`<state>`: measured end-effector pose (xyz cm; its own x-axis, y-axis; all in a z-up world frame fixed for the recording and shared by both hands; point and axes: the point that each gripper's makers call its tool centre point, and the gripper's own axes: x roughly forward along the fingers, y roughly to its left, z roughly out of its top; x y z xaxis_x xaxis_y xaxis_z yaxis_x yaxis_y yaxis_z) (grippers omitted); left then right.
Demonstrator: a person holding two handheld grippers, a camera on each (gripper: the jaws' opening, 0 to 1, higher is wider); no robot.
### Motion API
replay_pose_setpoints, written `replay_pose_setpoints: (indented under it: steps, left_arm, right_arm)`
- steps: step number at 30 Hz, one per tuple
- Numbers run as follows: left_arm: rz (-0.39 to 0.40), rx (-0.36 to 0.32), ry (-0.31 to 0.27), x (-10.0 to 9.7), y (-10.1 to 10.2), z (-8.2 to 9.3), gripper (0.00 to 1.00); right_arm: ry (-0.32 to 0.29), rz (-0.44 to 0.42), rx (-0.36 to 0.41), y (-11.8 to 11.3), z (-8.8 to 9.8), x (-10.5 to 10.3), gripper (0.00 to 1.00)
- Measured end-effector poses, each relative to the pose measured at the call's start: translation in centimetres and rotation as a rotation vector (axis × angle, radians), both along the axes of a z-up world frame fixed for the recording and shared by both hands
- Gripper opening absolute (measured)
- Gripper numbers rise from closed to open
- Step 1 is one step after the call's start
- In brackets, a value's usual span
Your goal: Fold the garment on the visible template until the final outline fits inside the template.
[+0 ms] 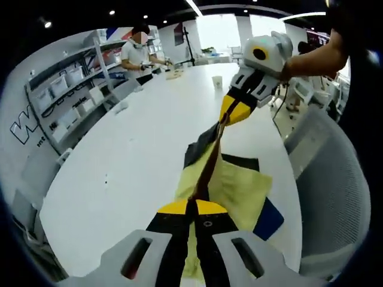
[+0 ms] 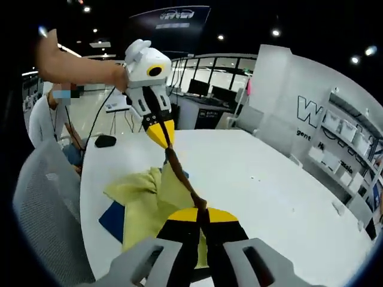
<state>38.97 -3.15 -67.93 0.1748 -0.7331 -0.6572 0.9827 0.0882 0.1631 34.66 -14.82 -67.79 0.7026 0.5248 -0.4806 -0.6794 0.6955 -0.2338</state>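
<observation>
Both sets of jaws clenched on the garment [image 1: 236,185], its edge pulled taut between left gripper [image 1: 194,210] and right gripper [image 2: 200,216], the rest sagging onto the bench [image 1: 119,179]. Looks light, limp cloth; keep hold at opposite edge ends, over the blue template [image 1: 268,220].

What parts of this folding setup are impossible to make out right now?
- Blue template: mostly covered by the yellow garment in both views, outline unknown.
- Garment's near edge: hidden behind the left gripper in the left gripper view.
- Small cup on the table: too small to identify.
</observation>
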Motion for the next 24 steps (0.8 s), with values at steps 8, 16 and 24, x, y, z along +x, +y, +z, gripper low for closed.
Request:
replay_pose_setpoints:
  steps: [8,16,24]
  left_arm:
    - [0.009,0.008,-0.025,-0.6,0.5,0.9,0.02]
    - [0.015,0.024,-0.048,-1.1,1.1,1.4,0.02]
    - [0.012,0.027,-0.056,-1.4,1.2,1.4,0.02]
  right_arm:
    - [0.058,0.033,-0.063,0.8,1.2,-0.2,0.0]
    - [0.064,0.068,-0.093,1.2,1.7,-0.5,0.0]
    - [0.068,0.075,-0.1,1.3,1.6,-0.8,0.0]
